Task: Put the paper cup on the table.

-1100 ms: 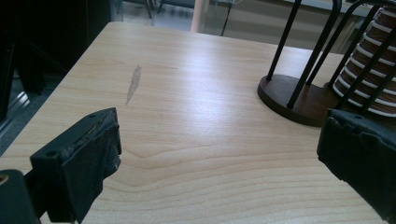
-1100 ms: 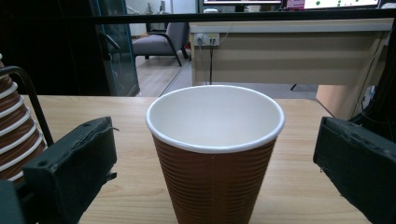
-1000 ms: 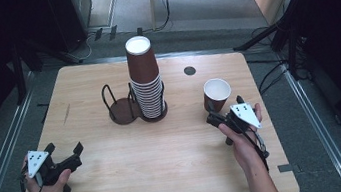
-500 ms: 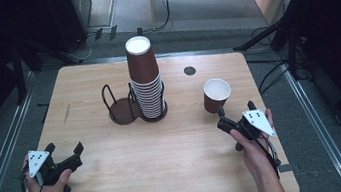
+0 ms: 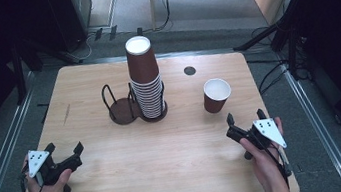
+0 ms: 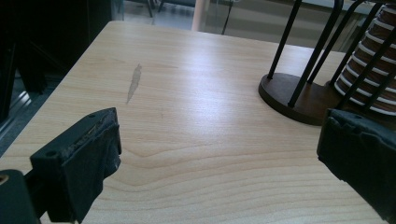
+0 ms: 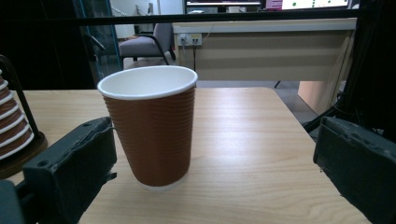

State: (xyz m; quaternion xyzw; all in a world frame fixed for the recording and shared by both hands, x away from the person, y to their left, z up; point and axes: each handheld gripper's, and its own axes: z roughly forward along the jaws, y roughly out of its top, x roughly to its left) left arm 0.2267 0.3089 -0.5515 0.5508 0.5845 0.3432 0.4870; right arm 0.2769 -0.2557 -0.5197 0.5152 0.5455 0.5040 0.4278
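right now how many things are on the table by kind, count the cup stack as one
single paper cup: 1
stack of upside-down cups: 1
wire cup holder: 1
grippers: 2, left gripper and right gripper, both open and holding nothing
total: 5

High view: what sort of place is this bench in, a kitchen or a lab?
Most likely an office or lab. A bare wooden table stands amid floor cables, with a desk, office chair and monitors behind.

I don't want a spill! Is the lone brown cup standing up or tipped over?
Standing up. The cup rests on its base on the table, white rim facing up, apart from the right gripper.
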